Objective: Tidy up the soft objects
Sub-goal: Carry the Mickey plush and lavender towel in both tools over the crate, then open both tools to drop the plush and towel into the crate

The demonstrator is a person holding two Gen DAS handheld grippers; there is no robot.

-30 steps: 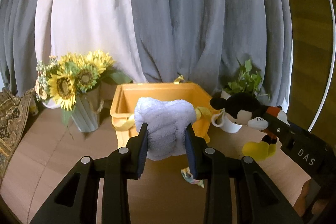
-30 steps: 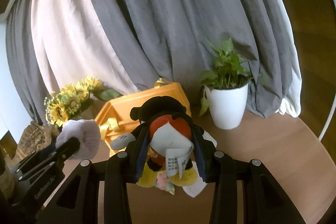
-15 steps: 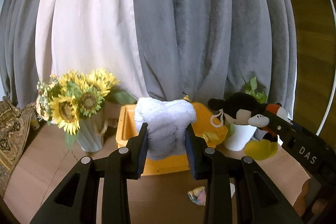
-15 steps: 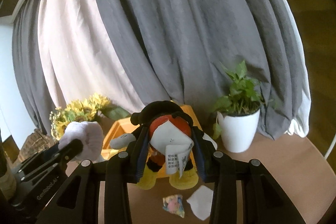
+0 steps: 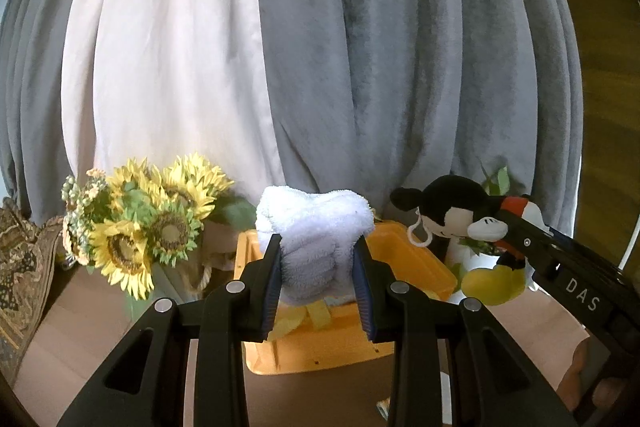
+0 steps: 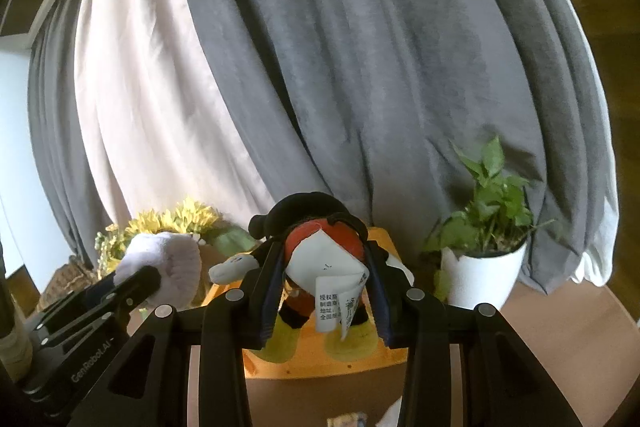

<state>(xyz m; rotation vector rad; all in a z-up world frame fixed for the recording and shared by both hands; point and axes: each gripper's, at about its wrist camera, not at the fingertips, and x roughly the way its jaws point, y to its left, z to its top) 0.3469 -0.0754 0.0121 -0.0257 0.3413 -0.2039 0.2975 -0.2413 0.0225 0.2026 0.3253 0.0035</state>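
Left wrist: left gripper [image 5: 318, 279] gripping towel [image 5: 314, 227], above orange bin [image 5: 416, 259] rim

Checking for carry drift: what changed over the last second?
Both grippers rose with their loads: the orange bin slid down both views, more curtain shows. Left gripper stays shut on the white towel, right gripper on the mouse plush. Nothing released.

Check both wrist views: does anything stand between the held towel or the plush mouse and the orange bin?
Nothing visible does. The left gripper holds the towel and the right gripper the plush mouse, both in front of the orange bin, with its open top unobstructed.
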